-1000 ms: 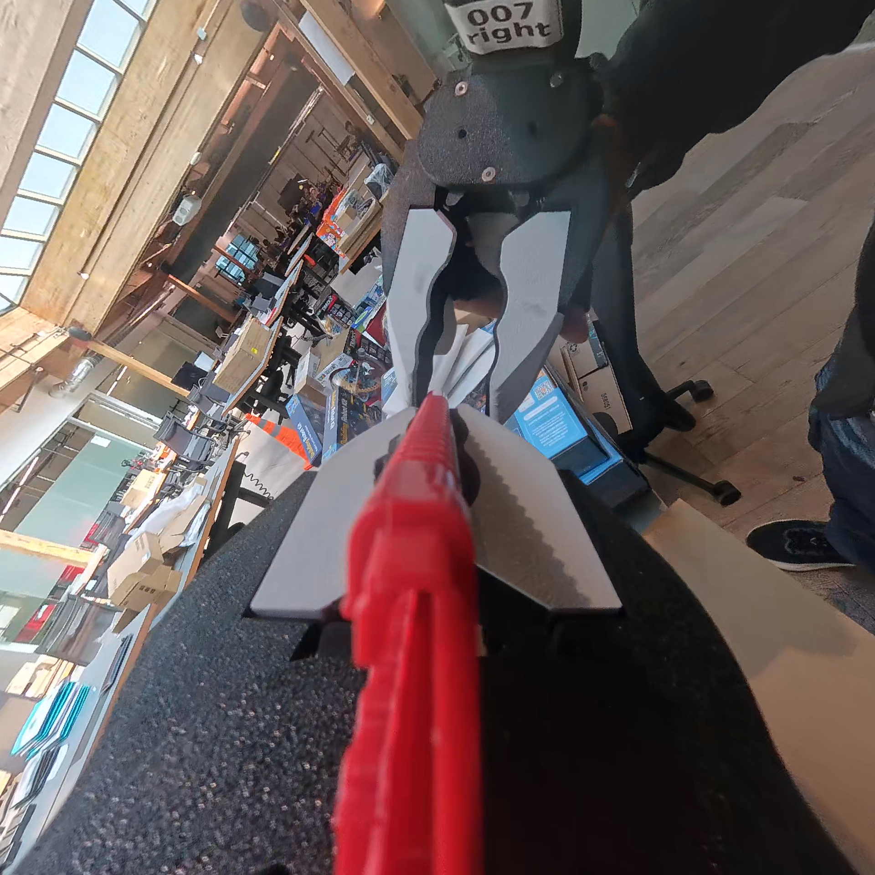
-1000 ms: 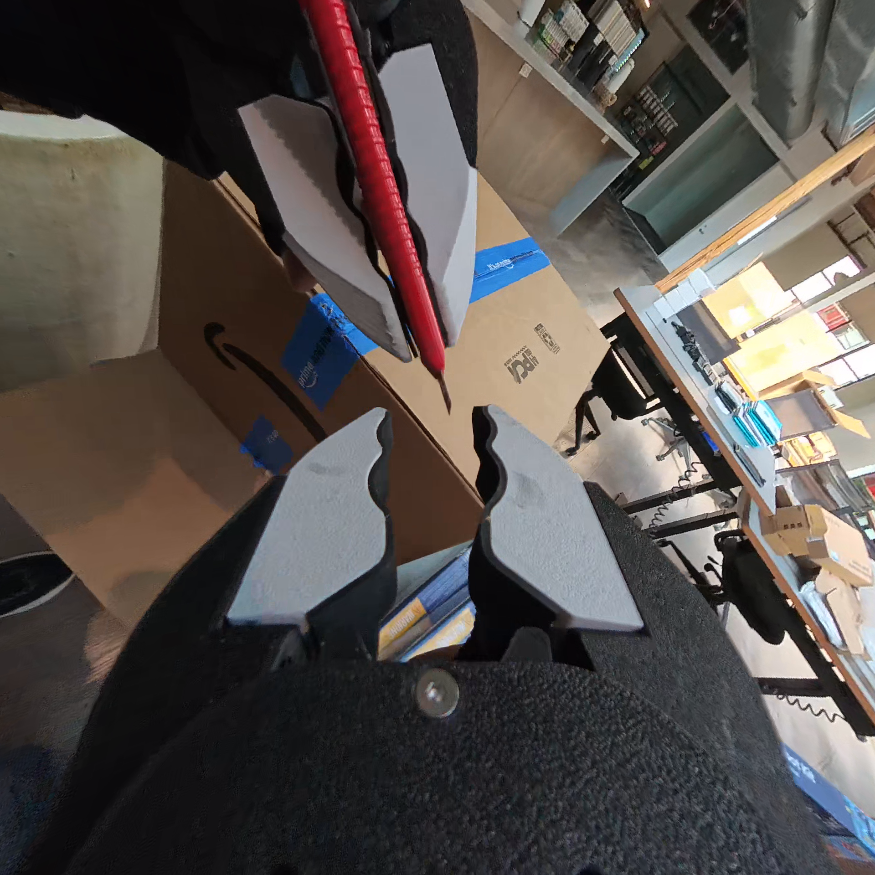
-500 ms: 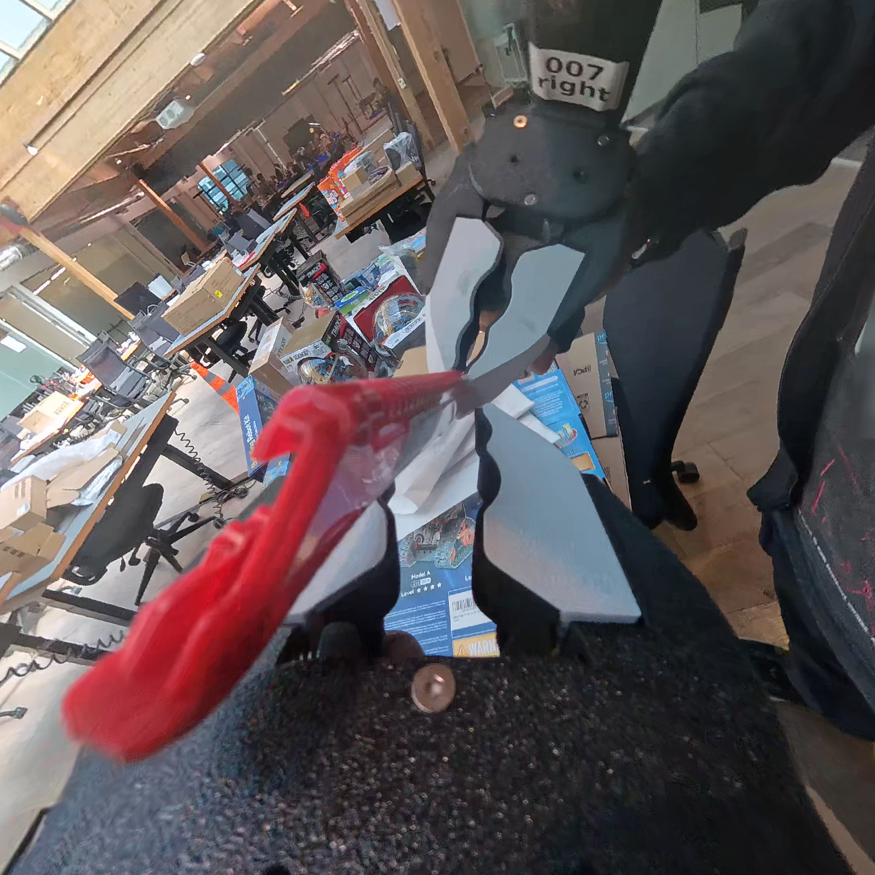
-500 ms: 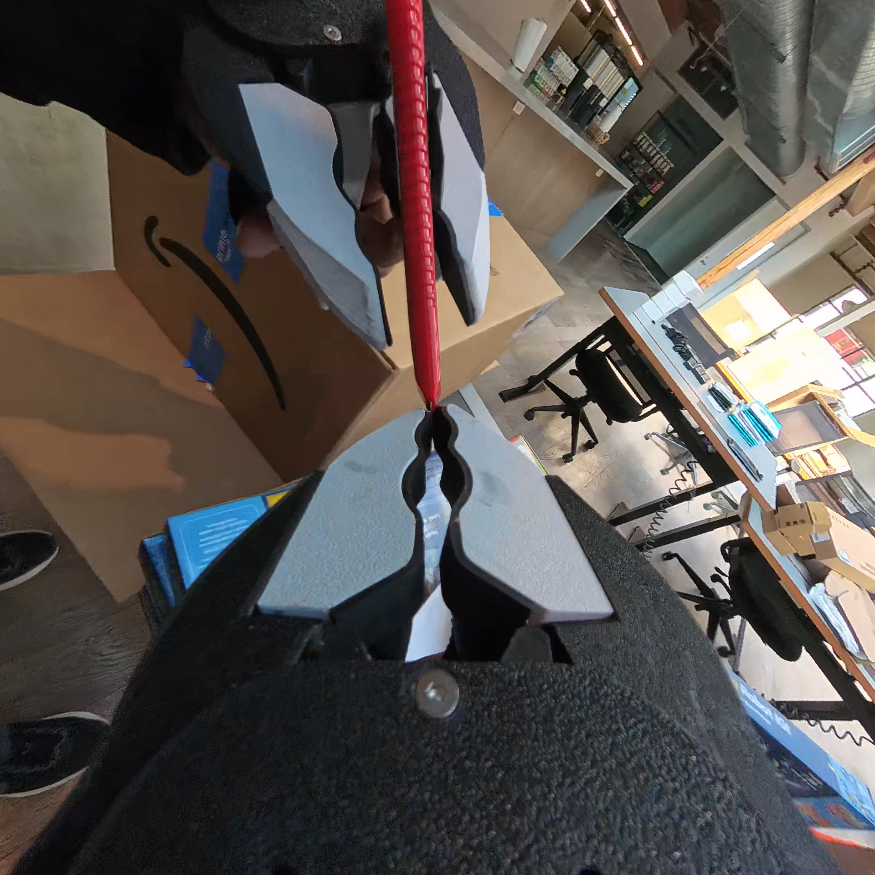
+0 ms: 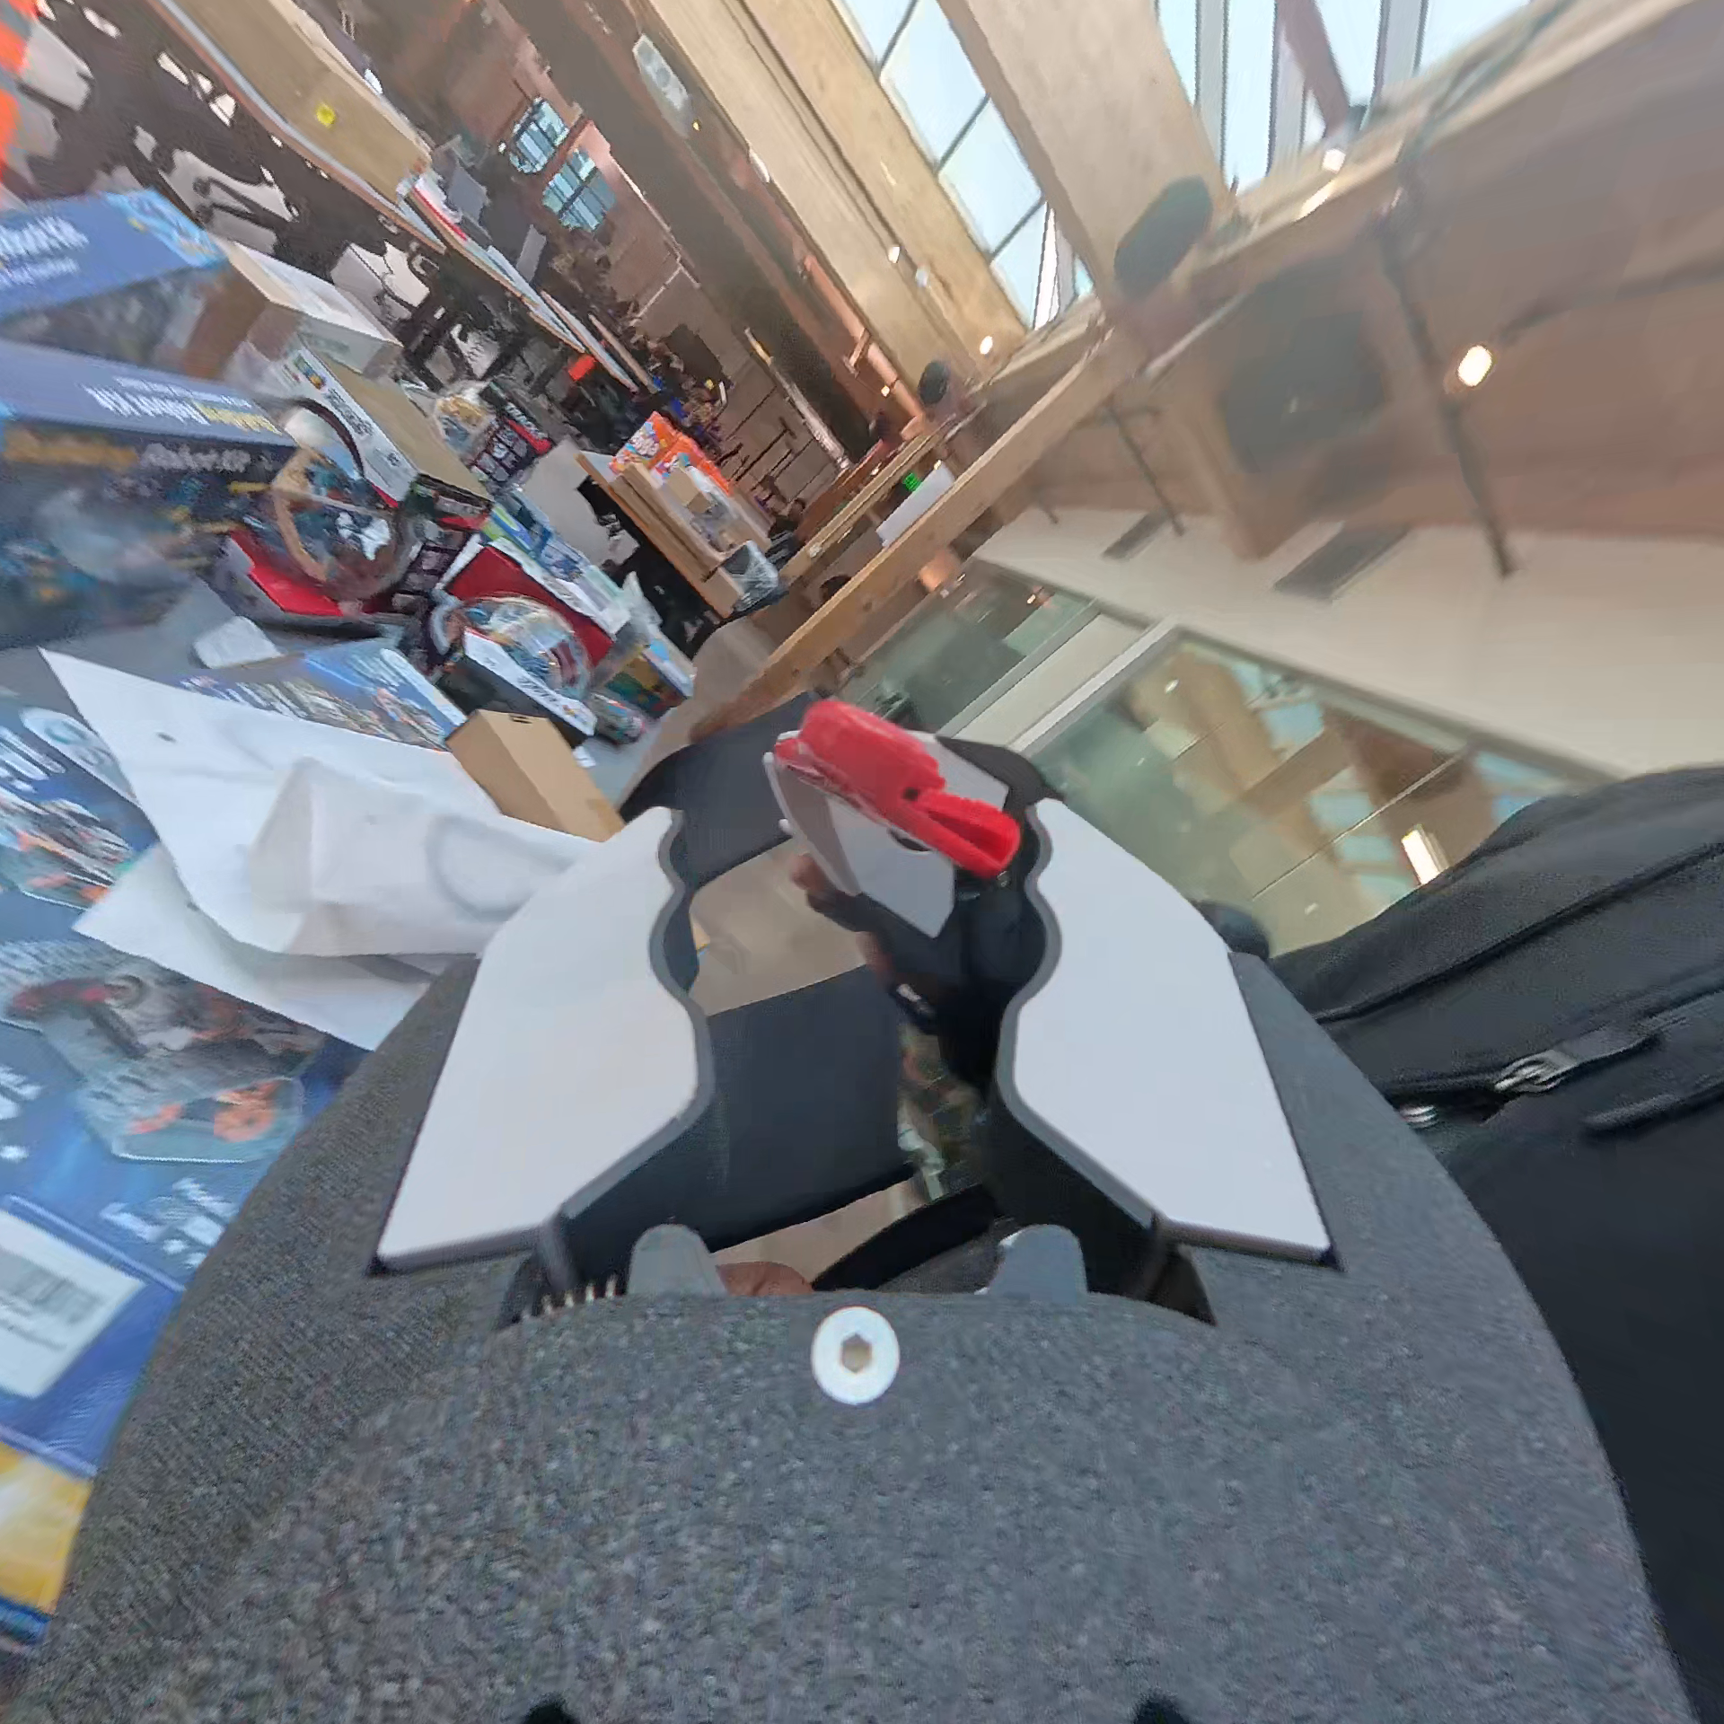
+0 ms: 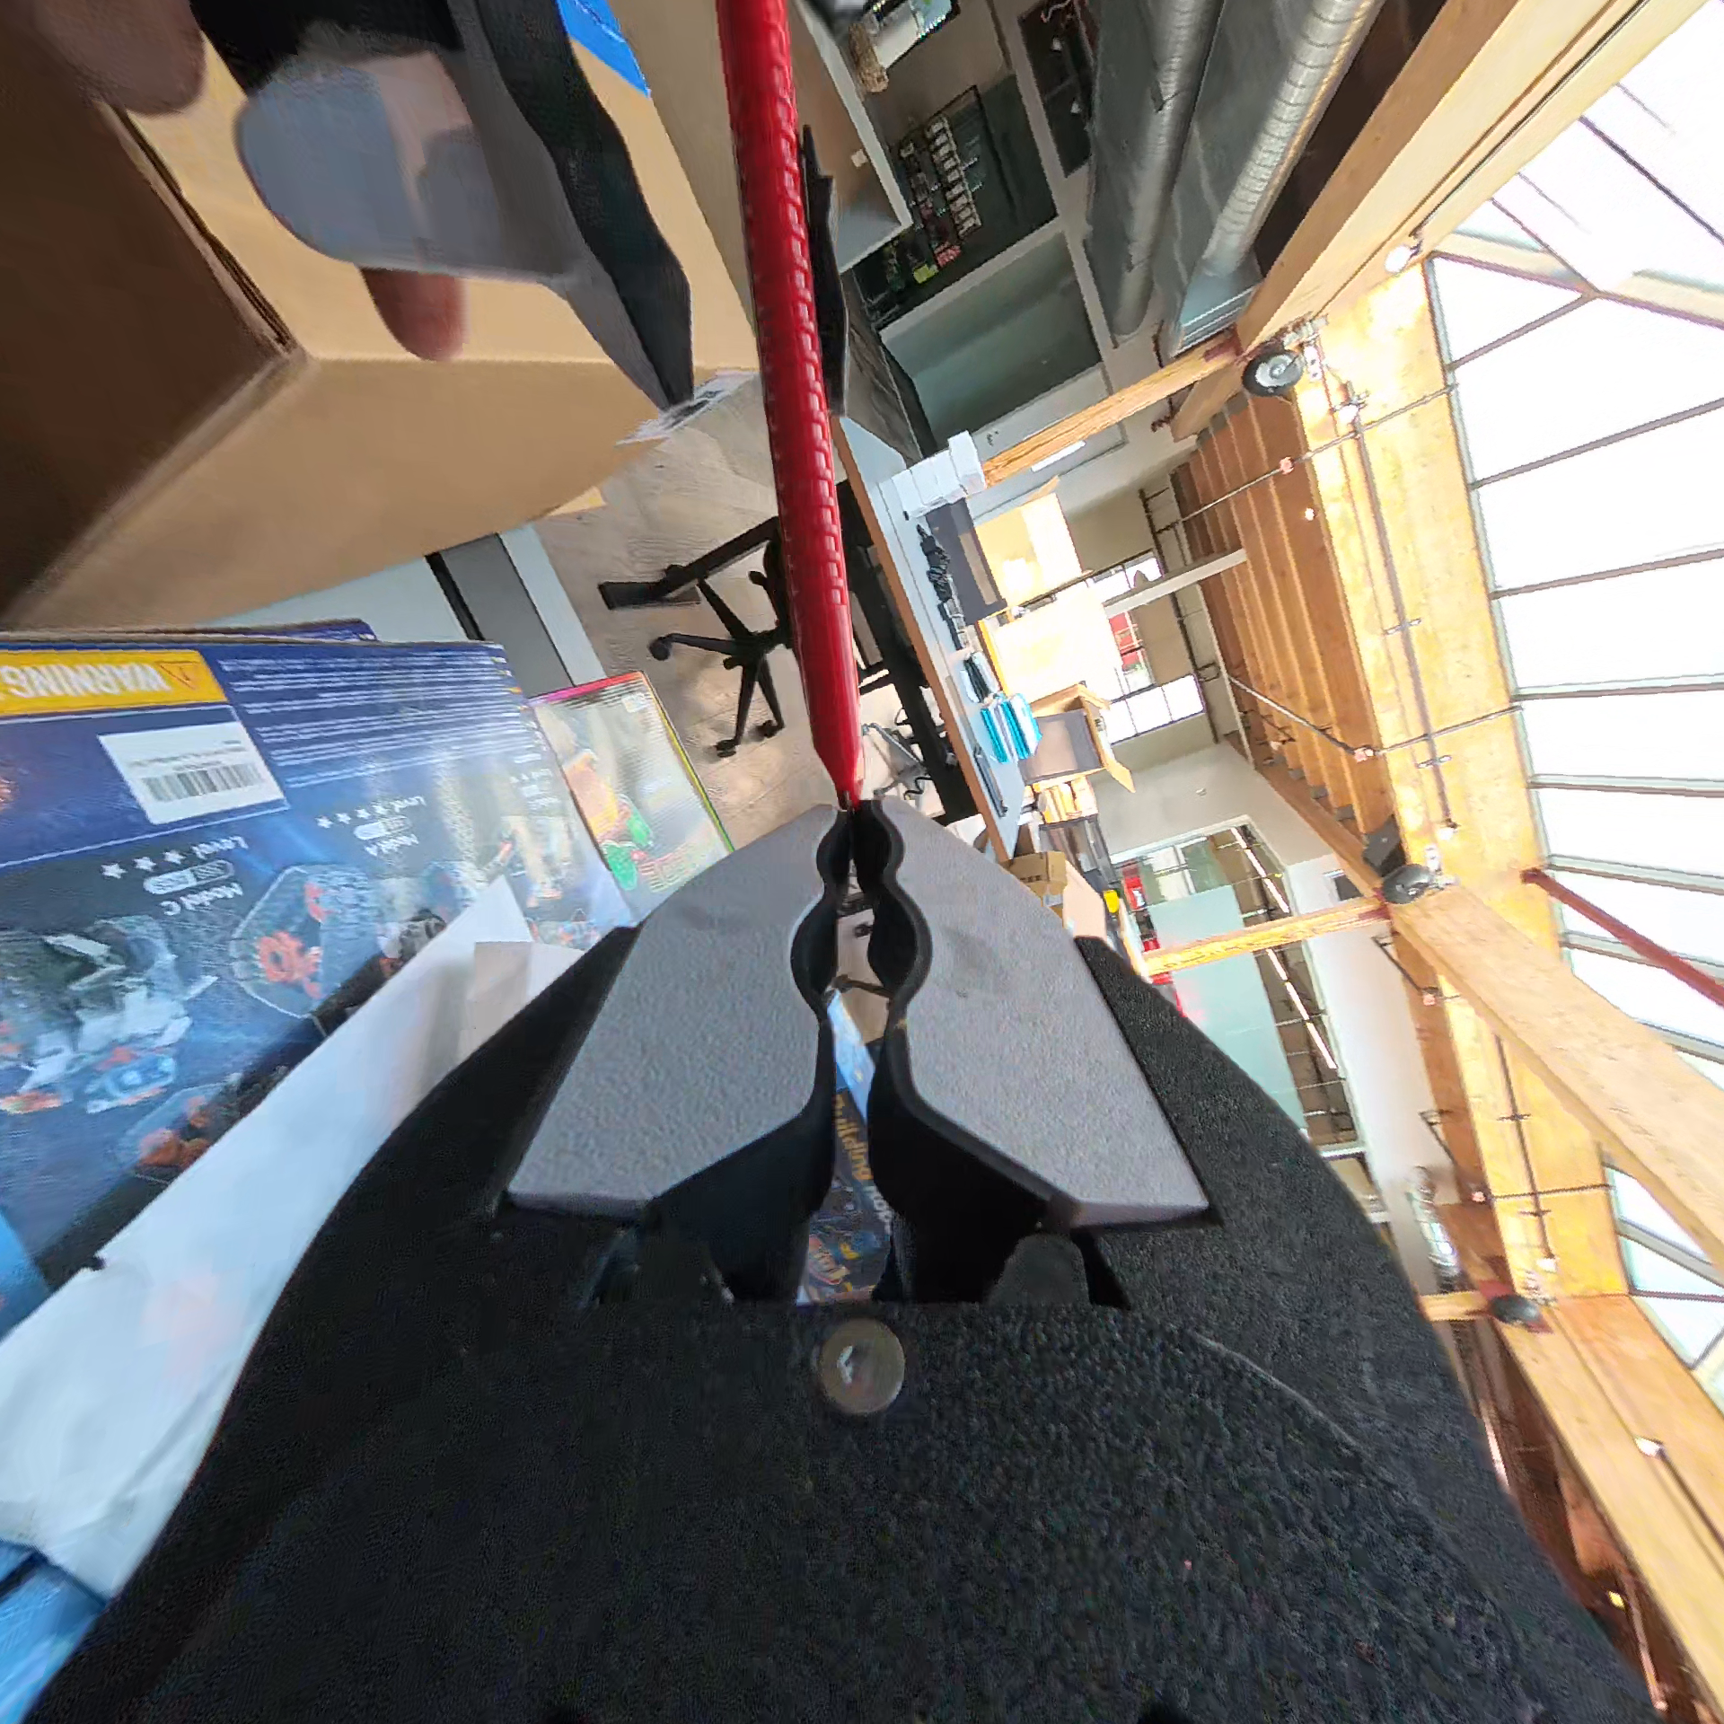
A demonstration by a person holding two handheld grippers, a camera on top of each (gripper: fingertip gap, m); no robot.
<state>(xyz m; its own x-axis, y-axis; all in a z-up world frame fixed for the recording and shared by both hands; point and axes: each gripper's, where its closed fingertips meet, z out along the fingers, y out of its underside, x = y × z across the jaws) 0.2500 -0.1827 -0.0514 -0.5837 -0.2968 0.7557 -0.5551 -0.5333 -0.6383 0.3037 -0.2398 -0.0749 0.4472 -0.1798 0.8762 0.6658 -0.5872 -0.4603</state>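
A red ridged plastic tool point(image 6: 793, 420) with a thin tip runs straight ahead in the right wrist view. My right gripper point(image 6: 854, 816) is shut on its tip. My left gripper point(image 6: 597, 233) hangs beyond, open, with the tool's far part passing between its fingers point(image 6: 392, 187). In the left wrist view my left gripper point(image 5: 849, 835) is open with a wide gap and grips nothing. Just ahead of it is the right gripper point(image 5: 868, 868), which holds the red tool point(image 5: 896, 788), seen end-on. A person's dark sleeve point(image 5: 1493, 980) is at the right.
Blue toy boxes point(image 5: 112, 1073) and crumpled white paper point(image 5: 308, 840) lie at the left. A large cardboard box point(image 6: 280, 448) sits behind the left gripper. An office chair point(image 6: 737, 644) and long desks point(image 6: 952, 653) stand farther off.
My left gripper has opened and let go of the red tool. My right gripper has shut on the tool's tip and now holds it. Both views have swung round.
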